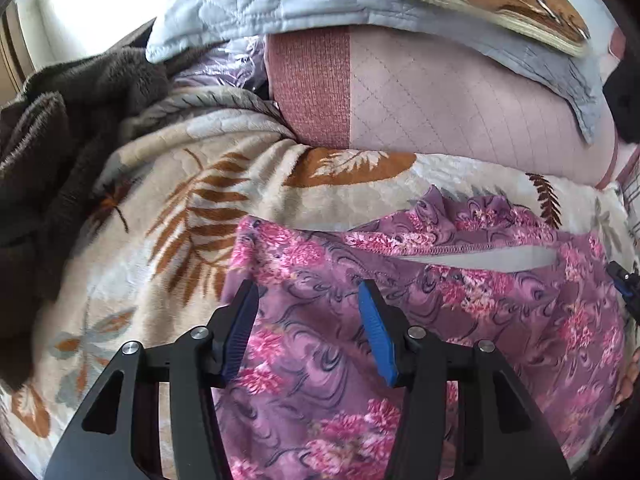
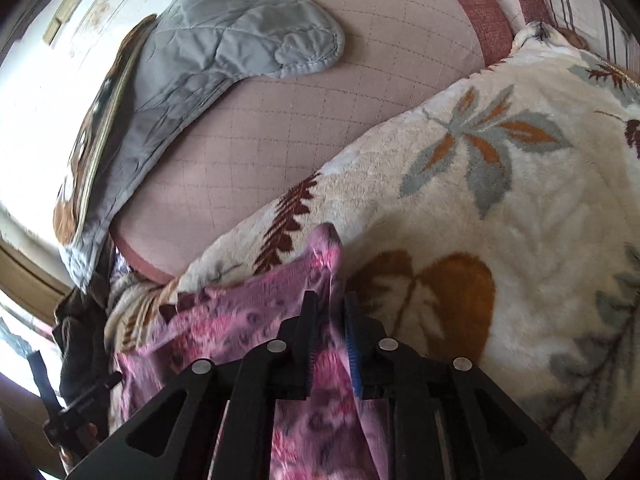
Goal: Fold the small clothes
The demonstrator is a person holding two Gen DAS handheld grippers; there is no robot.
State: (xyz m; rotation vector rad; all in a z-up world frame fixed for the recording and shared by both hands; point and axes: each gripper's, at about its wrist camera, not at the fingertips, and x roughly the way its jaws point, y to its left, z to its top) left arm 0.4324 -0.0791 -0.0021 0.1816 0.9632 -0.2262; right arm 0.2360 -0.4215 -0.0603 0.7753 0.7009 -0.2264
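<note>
Spread across the bed was a cream fleece blanket (image 1: 168, 216) patterned with rust and grey leaves, and on it lay the task's garment, a small purple piece with pink flowers (image 1: 460, 312).

Nearest the left wrist camera, the left gripper (image 1: 308, 292) hovered over the garment's left edge, its jaws standing apart with nothing pinched between them; whether the tips touched the cloth could not be told. At that view's right edge the tip of the right gripper (image 1: 624, 284) showed at the garment's far side. From its own camera, the right gripper (image 2: 331, 300) had its jaws nearly together with a fold of the flowered cloth (image 2: 248, 312) caught between the pads (image 2: 353, 332) and rising in a peak beyond the tips.

Beyond the garment, the blanket gave way to a pink quilted mattress cover (image 1: 460, 104). A dark brown fuzzy throw (image 1: 60, 148) was heaped to the left. Farthest back, a grey-blue quilted pad (image 2: 224, 32) lay over the pink cover.
</note>
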